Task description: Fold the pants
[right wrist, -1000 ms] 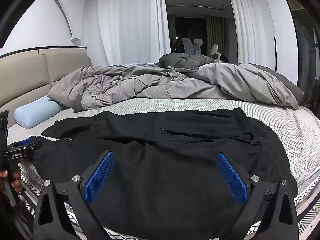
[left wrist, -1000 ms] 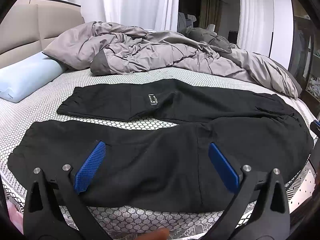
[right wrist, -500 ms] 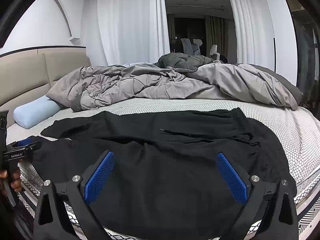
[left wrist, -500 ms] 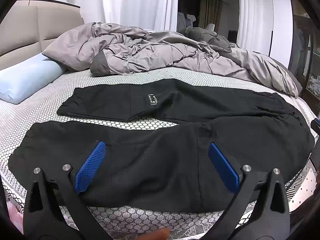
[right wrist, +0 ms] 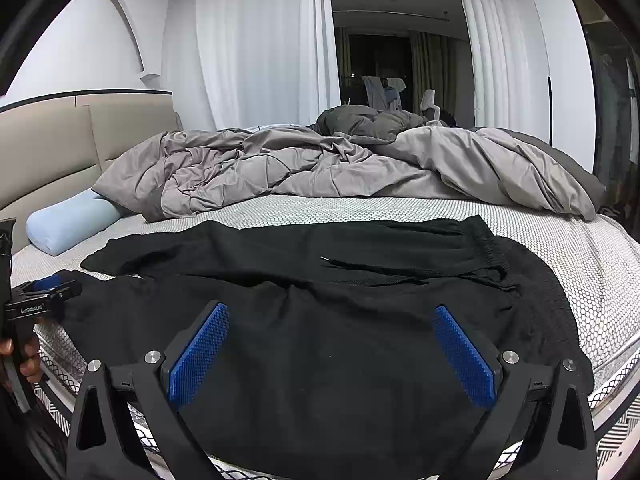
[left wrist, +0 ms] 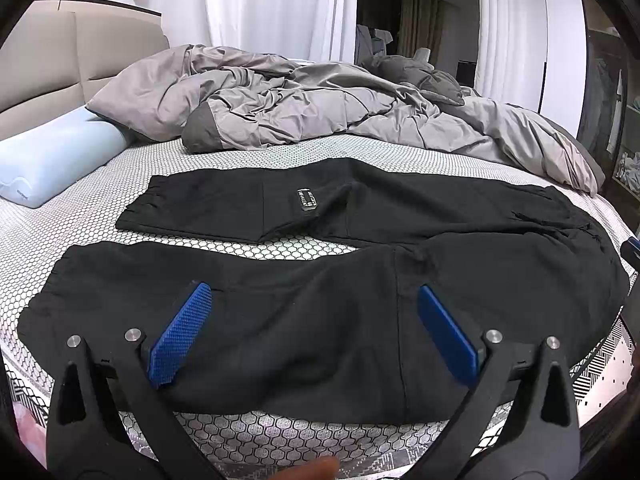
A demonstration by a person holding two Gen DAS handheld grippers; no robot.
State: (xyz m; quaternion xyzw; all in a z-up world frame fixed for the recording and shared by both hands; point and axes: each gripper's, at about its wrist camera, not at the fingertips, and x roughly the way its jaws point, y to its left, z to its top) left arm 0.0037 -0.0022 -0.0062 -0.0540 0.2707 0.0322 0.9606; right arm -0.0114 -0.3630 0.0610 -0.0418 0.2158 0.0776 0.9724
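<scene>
My left gripper [left wrist: 312, 328] and right gripper [right wrist: 332, 352] both hover released, fingers [left wrist: 180, 336] spread wide, grasping nothing. The black pants [left wrist: 360, 280] lie flat on the bed [left wrist: 100, 208], directly beyond my fingertips.

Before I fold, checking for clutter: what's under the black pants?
Under the black pants only the white honeycomb-patterned bedsheet shows, in the gap between the legs. Whatever lies directly beneath the fabric is covered.

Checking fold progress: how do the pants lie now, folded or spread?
Spread. The pants lie flat on the bed, both legs apart with mattress showing between.
</scene>
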